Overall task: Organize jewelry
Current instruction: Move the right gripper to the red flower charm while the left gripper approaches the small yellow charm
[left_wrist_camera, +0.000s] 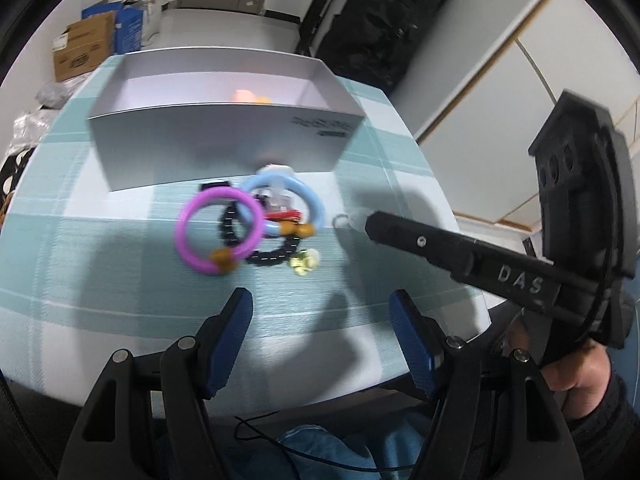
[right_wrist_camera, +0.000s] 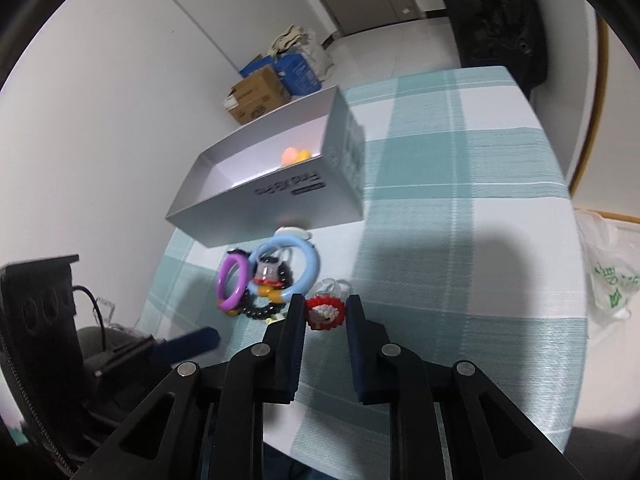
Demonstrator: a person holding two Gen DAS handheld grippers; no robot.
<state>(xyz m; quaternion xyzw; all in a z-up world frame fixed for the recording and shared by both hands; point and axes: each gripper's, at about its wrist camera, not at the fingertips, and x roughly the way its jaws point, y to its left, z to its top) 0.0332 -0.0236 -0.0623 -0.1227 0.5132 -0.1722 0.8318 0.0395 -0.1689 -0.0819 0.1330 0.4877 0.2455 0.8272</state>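
- Left wrist view: the left gripper (left_wrist_camera: 322, 316) hangs over the near part of the tabletop (left_wrist_camera: 120, 280), which wears a teal-and-white checked cloth; its blue-padded jaws are spread wide with nothing between them.
- Ahead of it lies a small heap of jewelry: a purple bangle (left_wrist_camera: 219, 230) overlapping a black beaded bracelet (left_wrist_camera: 268, 254), with a light blue bangle (left_wrist_camera: 286, 204) just behind and a small yellowish piece (left_wrist_camera: 306, 262) at the heap's near edge.
- Behind the heap stands an open grey box (left_wrist_camera: 224, 144) — something orange (left_wrist_camera: 250, 96) shows inside it.
- The right gripper (left_wrist_camera: 370, 228) reaches in from the right, its tip at a pale ring-like piece (left_wrist_camera: 348, 220) beside the heap; from here I cannot tell how its jaws stand.
- Right wrist view: the right gripper's jaws stand partly apart, on either side of a red beaded ring (right_wrist_camera: 325, 313) resting on the cloth; whether they touch it is unclear.
- The bangles and black beads lie just to the left, the grey box beyond them, cardboard boxes (right_wrist_camera: 260, 94) on the floor behind.
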